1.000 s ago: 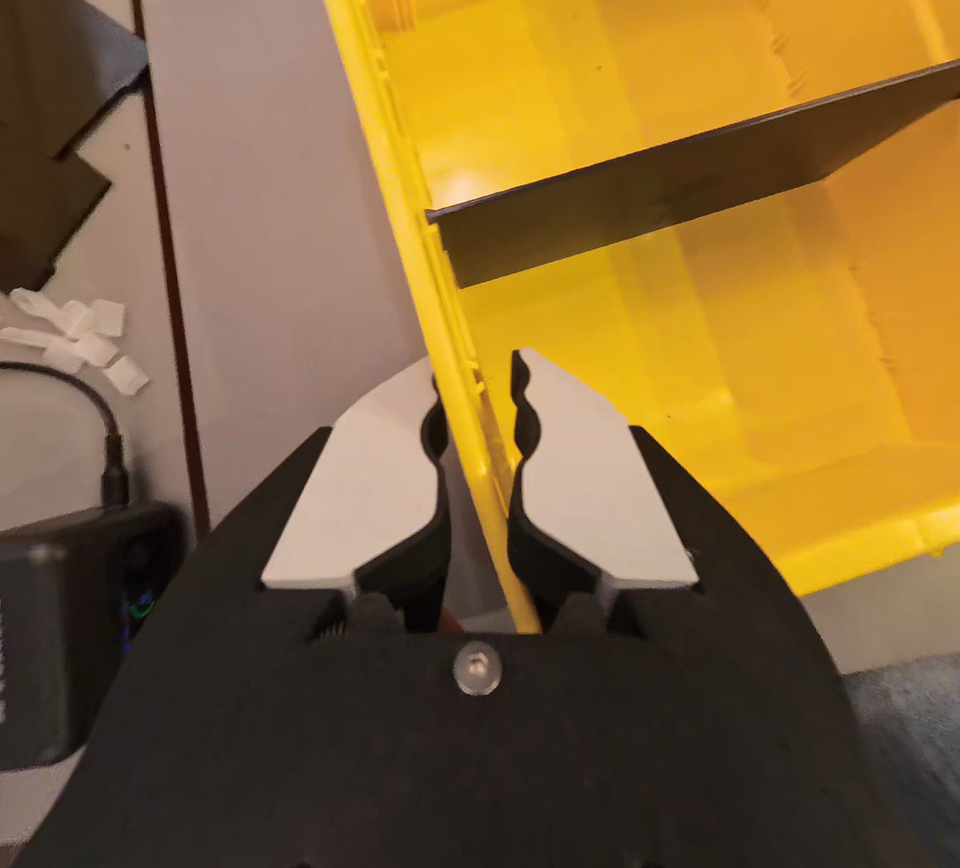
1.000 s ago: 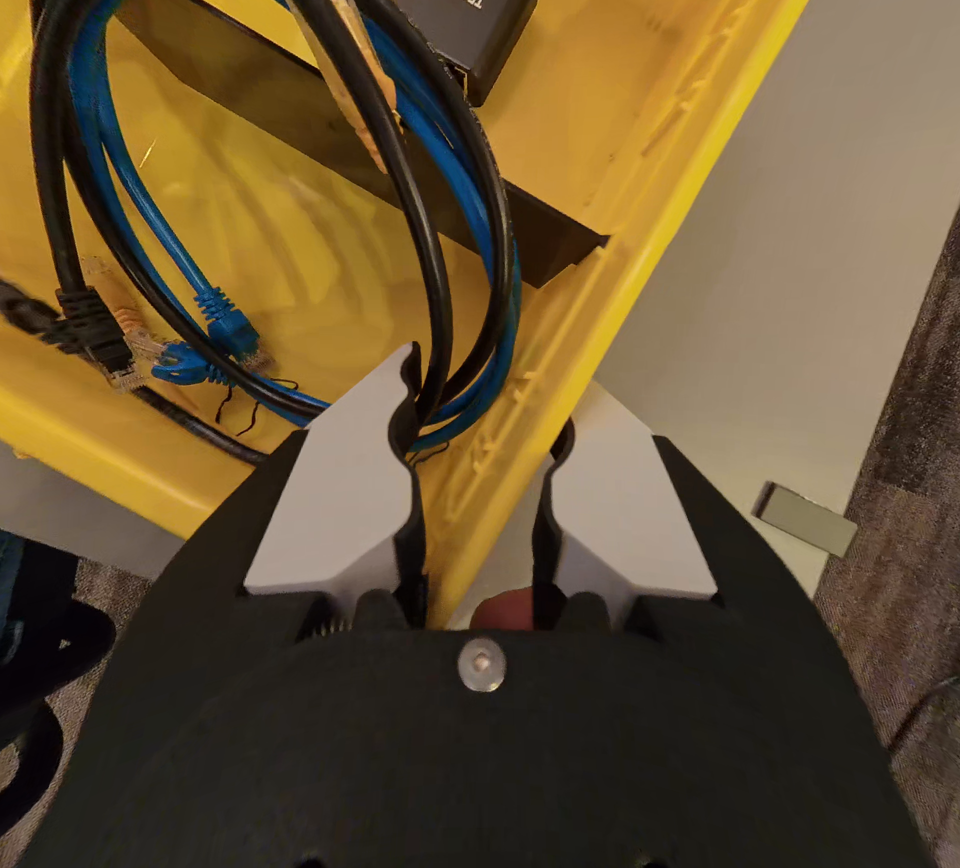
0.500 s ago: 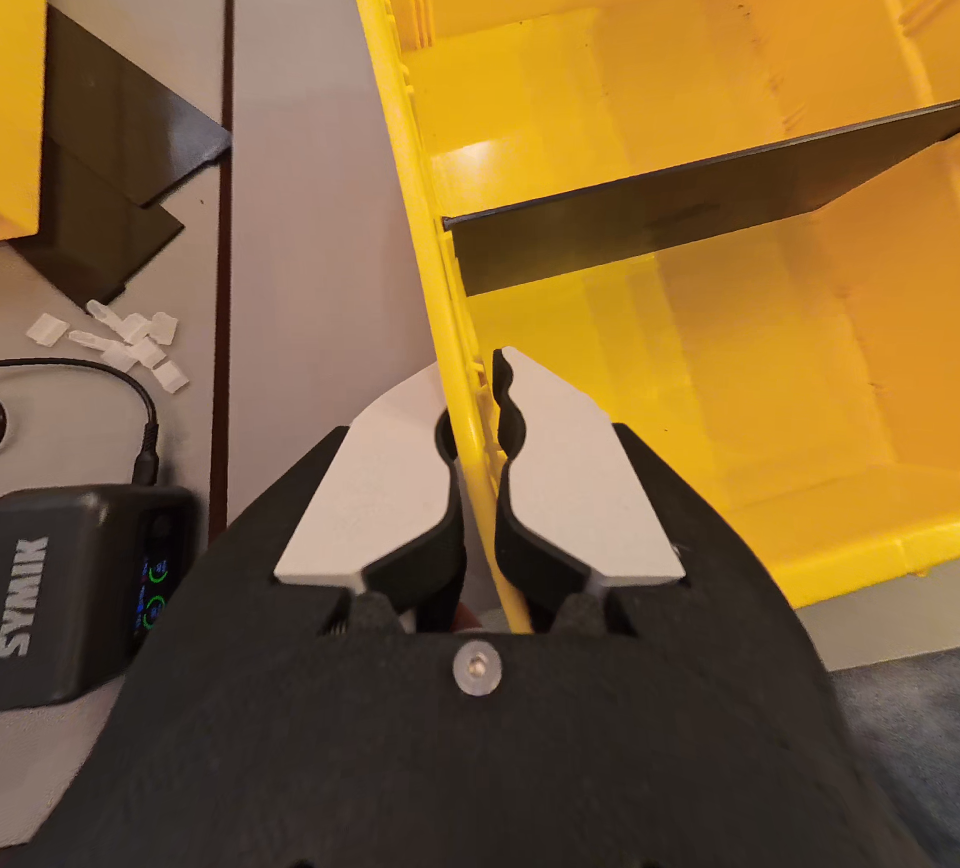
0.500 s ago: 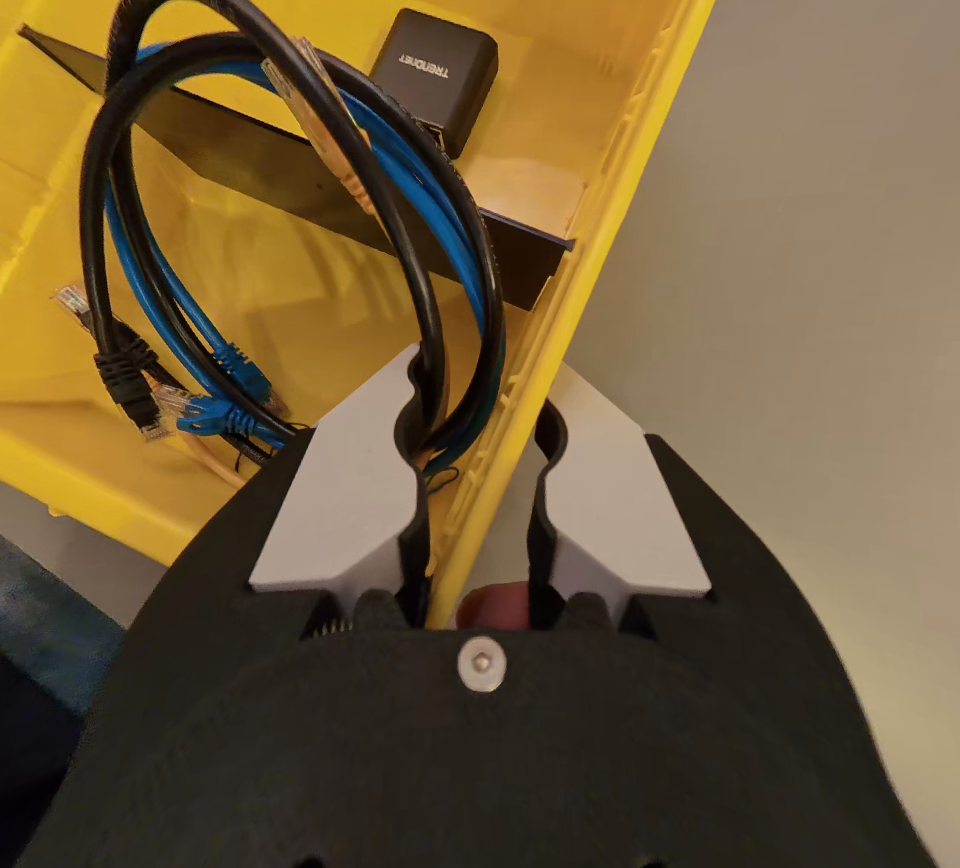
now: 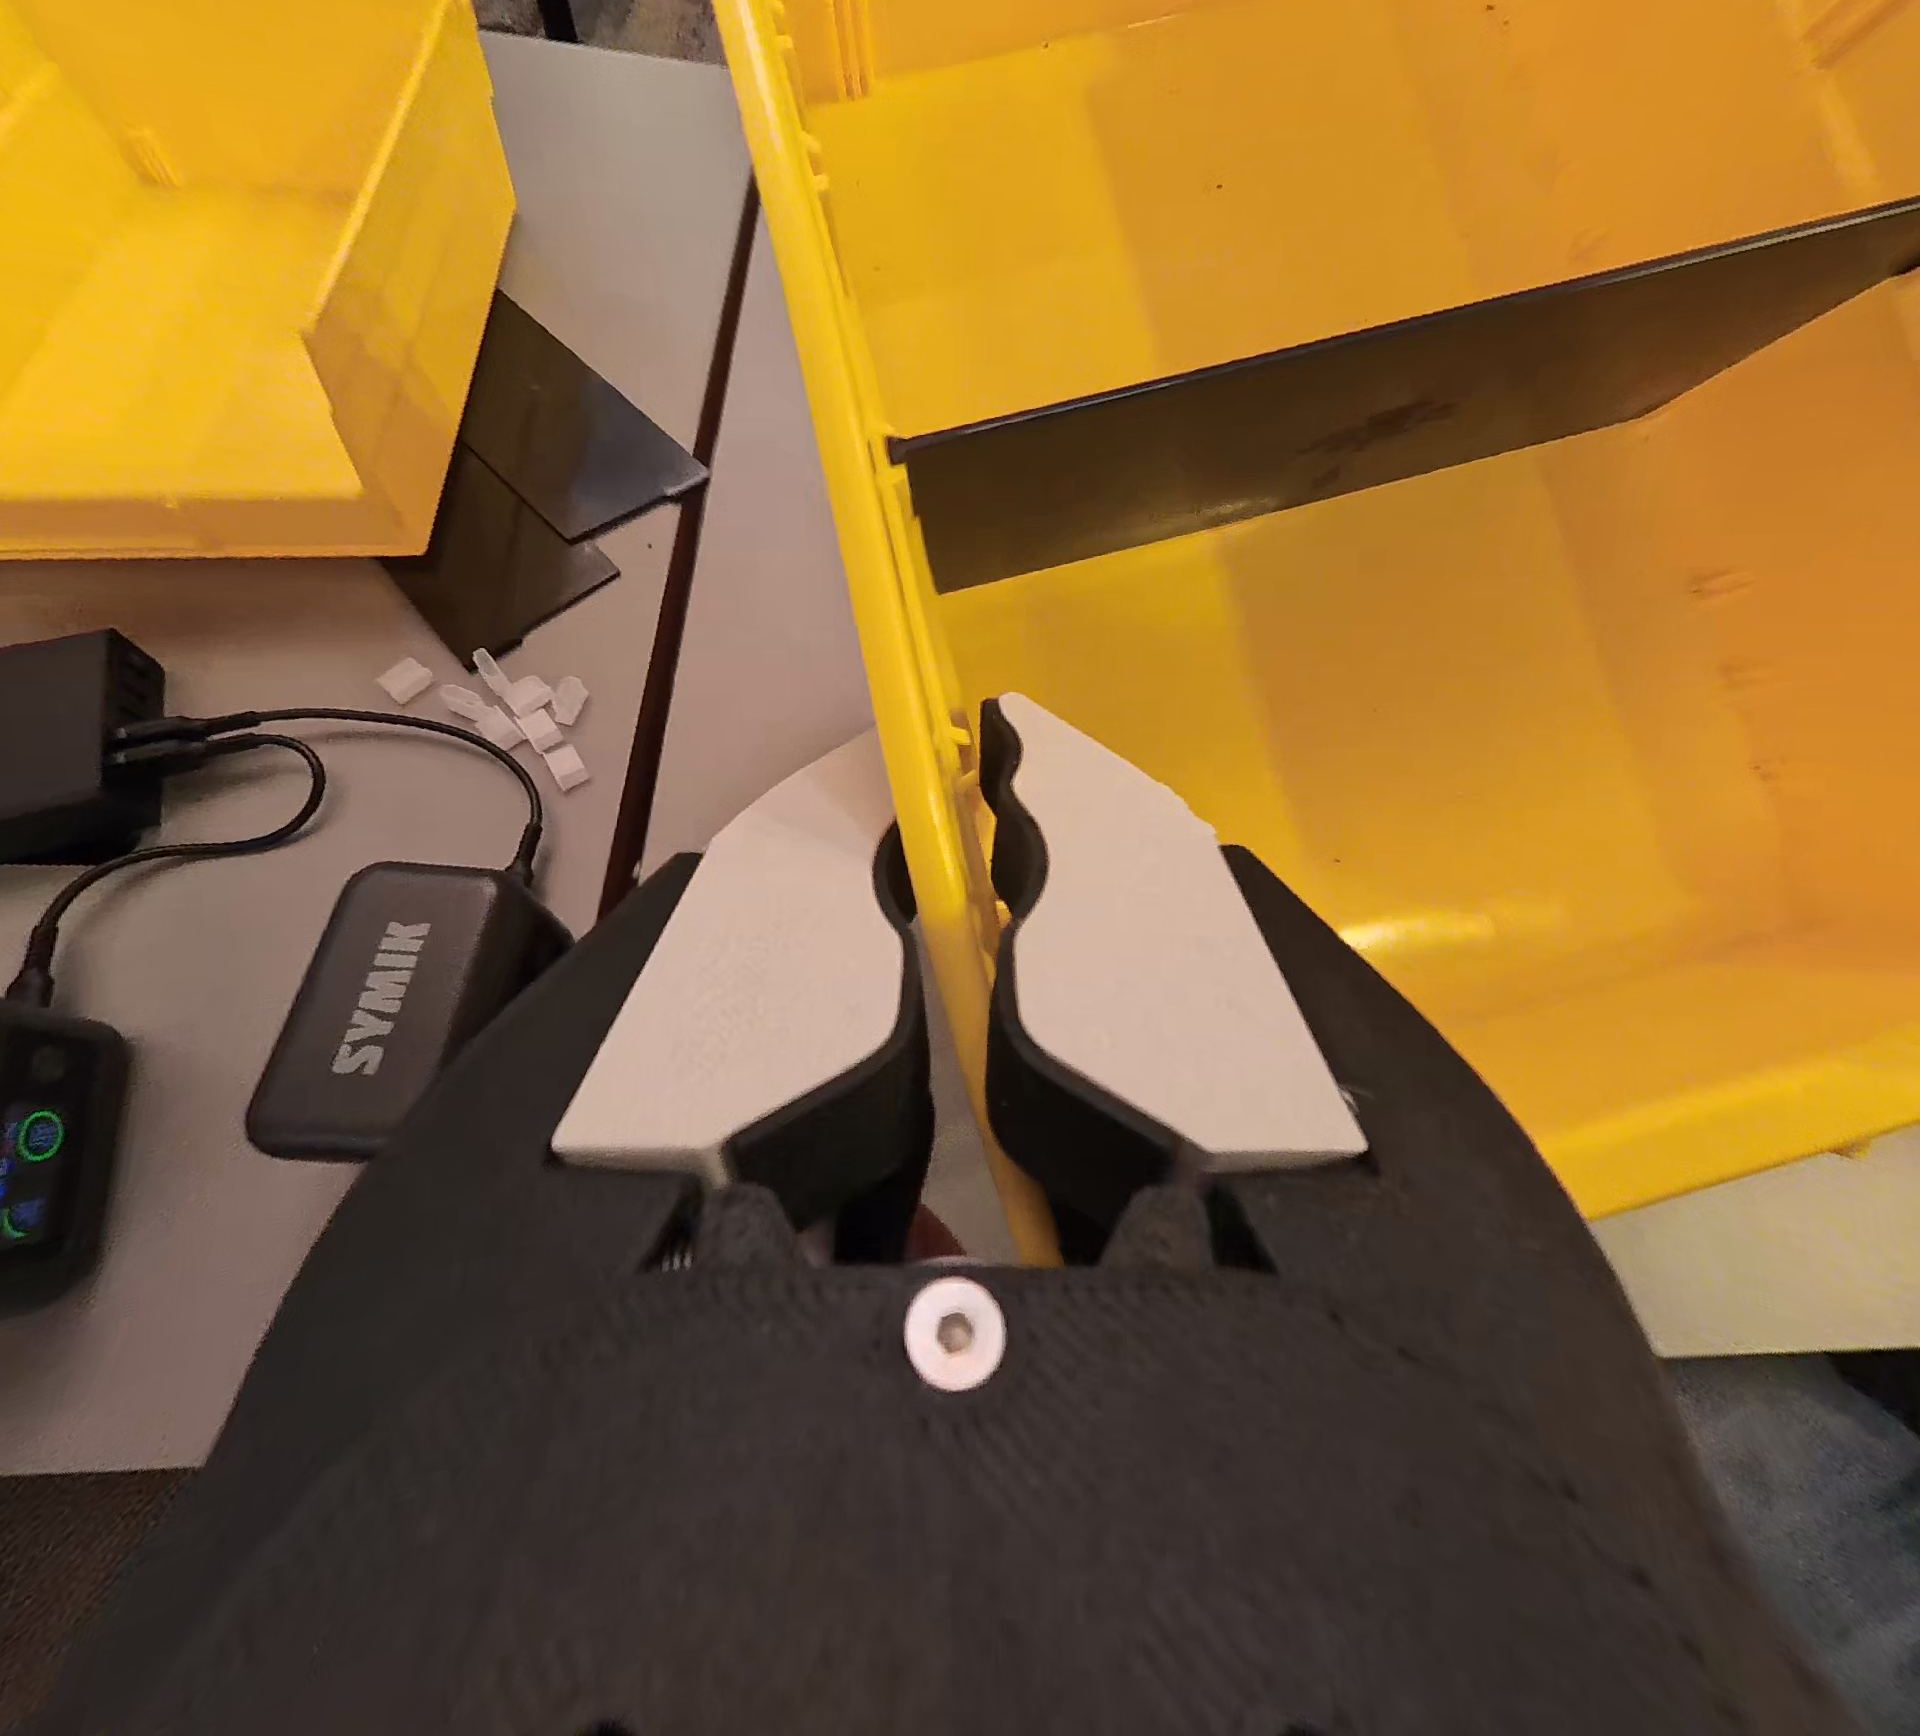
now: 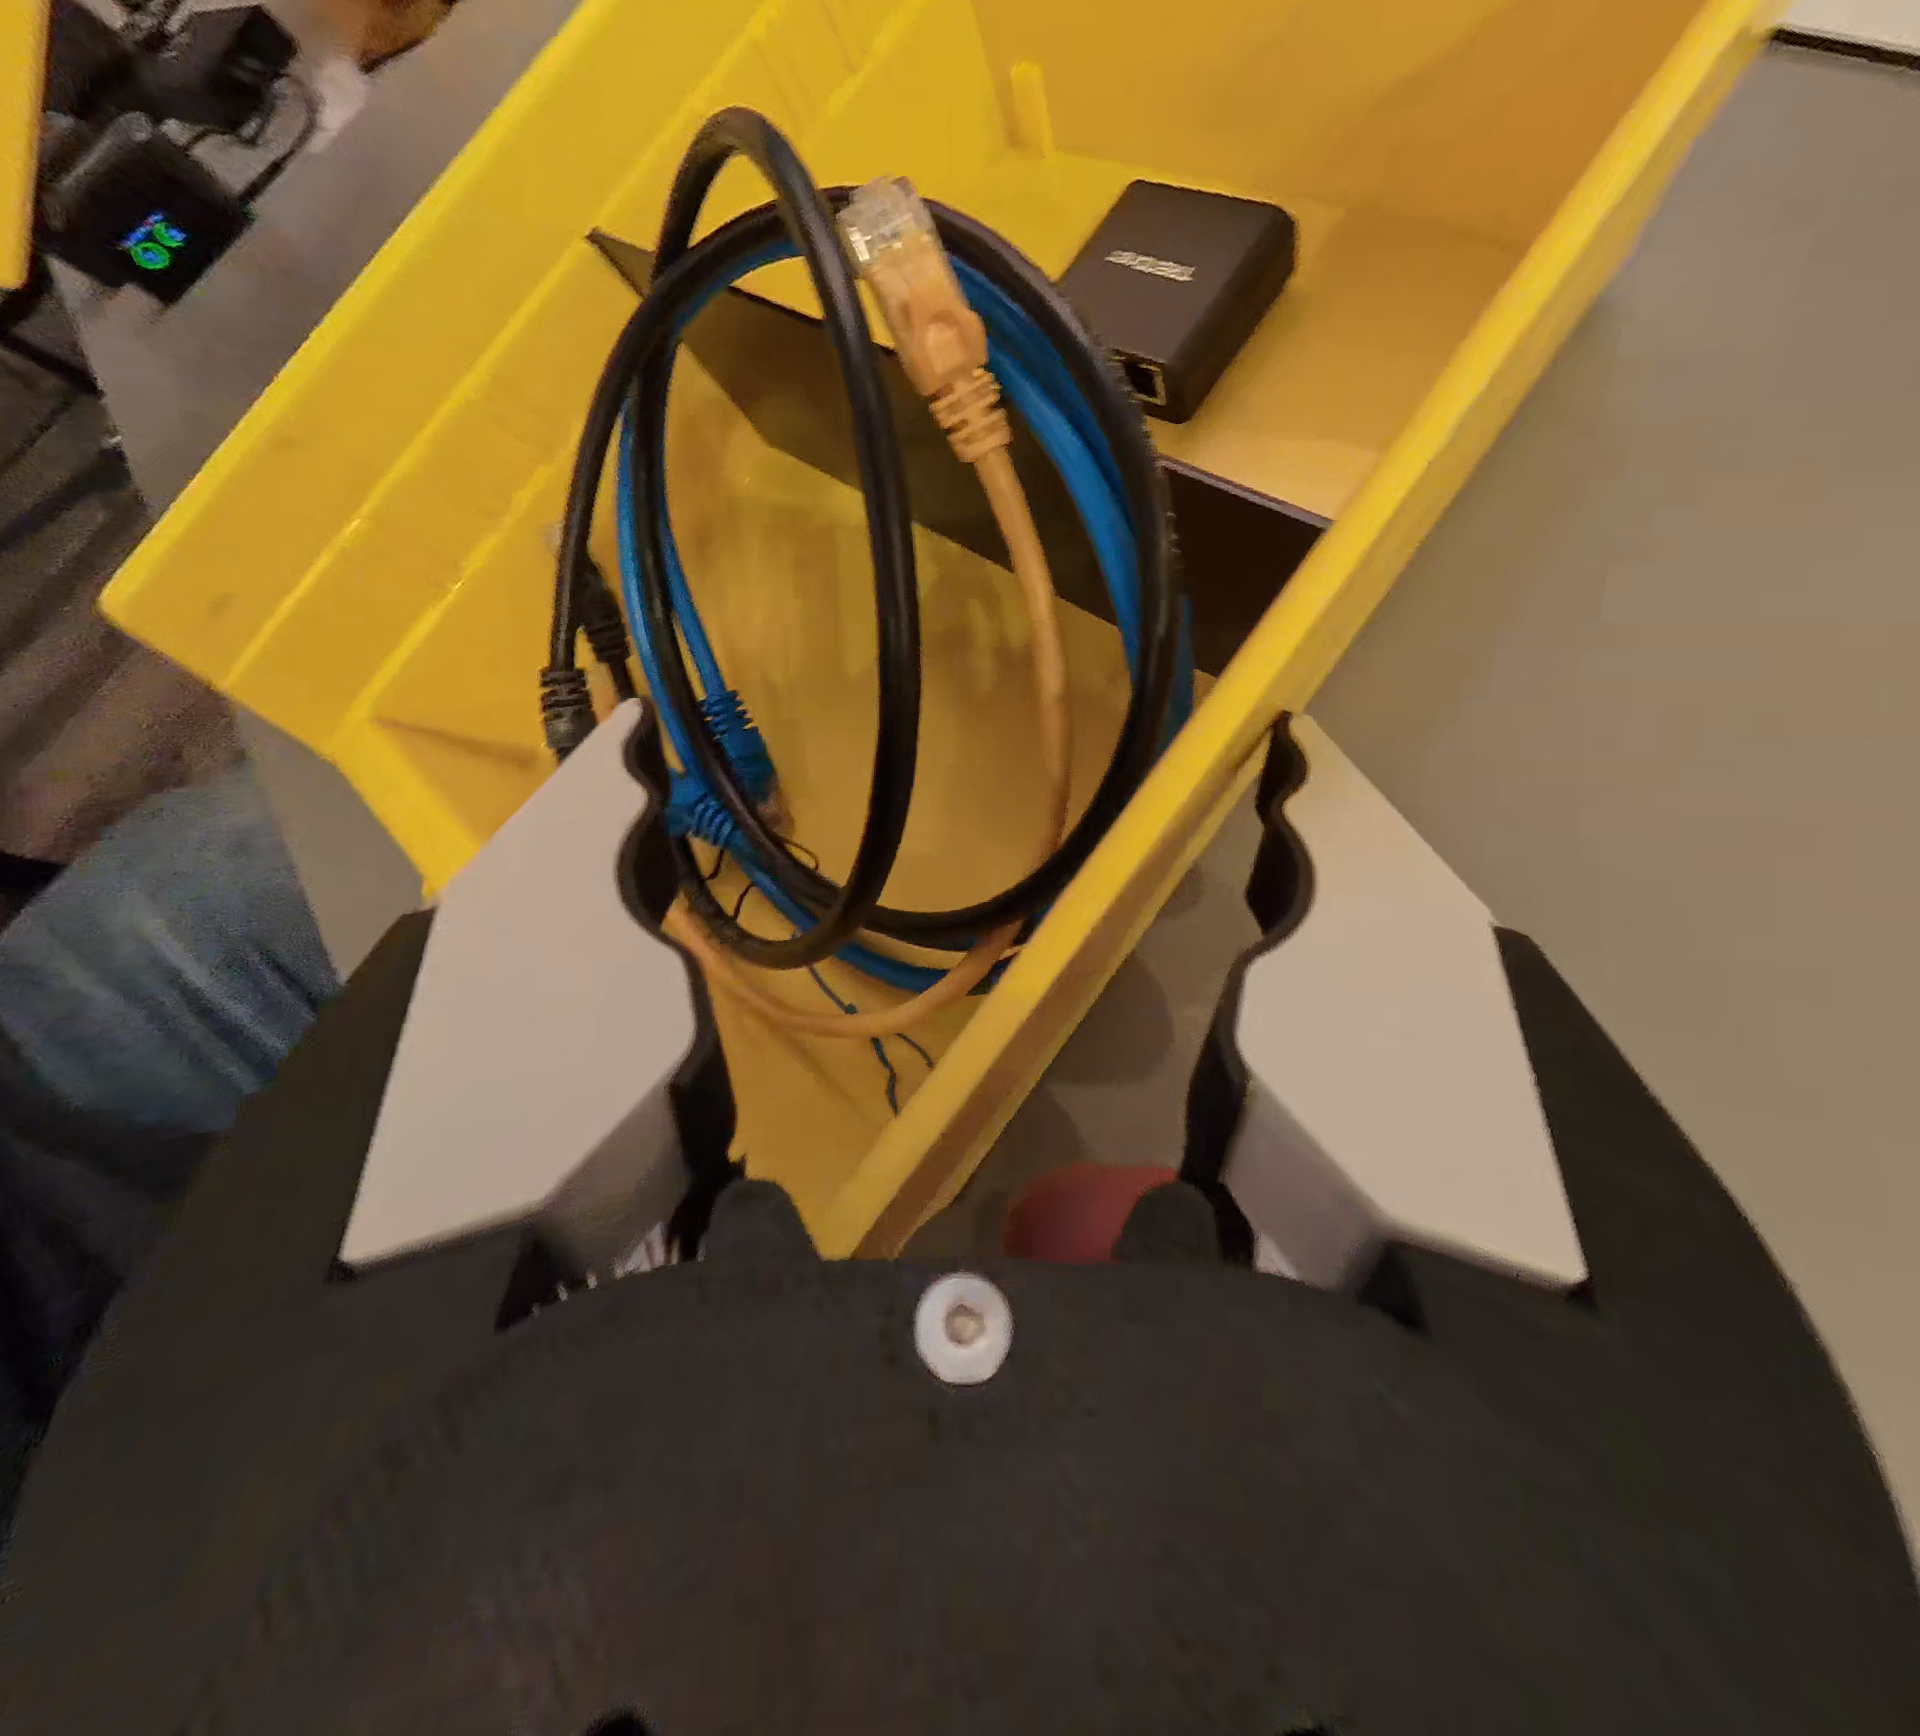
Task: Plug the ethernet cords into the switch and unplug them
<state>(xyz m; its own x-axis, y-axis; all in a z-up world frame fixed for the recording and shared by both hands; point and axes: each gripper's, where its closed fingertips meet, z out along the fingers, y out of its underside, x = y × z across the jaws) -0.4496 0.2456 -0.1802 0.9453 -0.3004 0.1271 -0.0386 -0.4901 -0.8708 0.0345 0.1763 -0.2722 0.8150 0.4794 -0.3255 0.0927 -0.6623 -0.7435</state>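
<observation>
We have the left gripper (image 5: 951,865) clamped on the left side wall of the big yellow bin (image 5: 1299,128), one finger outside the wall and one inside, pinching the thin plastic edge. A black divider (image 5: 1403,429) crosses the bin ahead of it, and the compartments on this side look bare.

Over on the right, our right gripper (image 6: 961,741) stands wide open, its fingers spread and straddling the bin's right wall (image 6: 1143,855) without pressing on it. Just ahead, in the near compartment, sit the ethernet cords, looped together and leaning up over the divider: a black cord (image 6: 894,647), a blue cord (image 6: 1081,439) and an orange cord (image 6: 1039,585) whose clear plug (image 6: 883,226) points up at the top of the loop. Blue plugs (image 6: 732,741) and a black plug (image 6: 566,699) hang near the left fingertip. Beyond the divider, in the far compartment, the small black switch (image 6: 1184,284) lies flat on the bin floor, nothing plugged into the port we can see.

Out on the grey worktop (image 5: 644,252) to the left we spot a second yellow bin (image 5: 229,252), a black power adapter (image 5: 384,1011) with its cables, and a scatter of small white clips (image 5: 520,720).
</observation>
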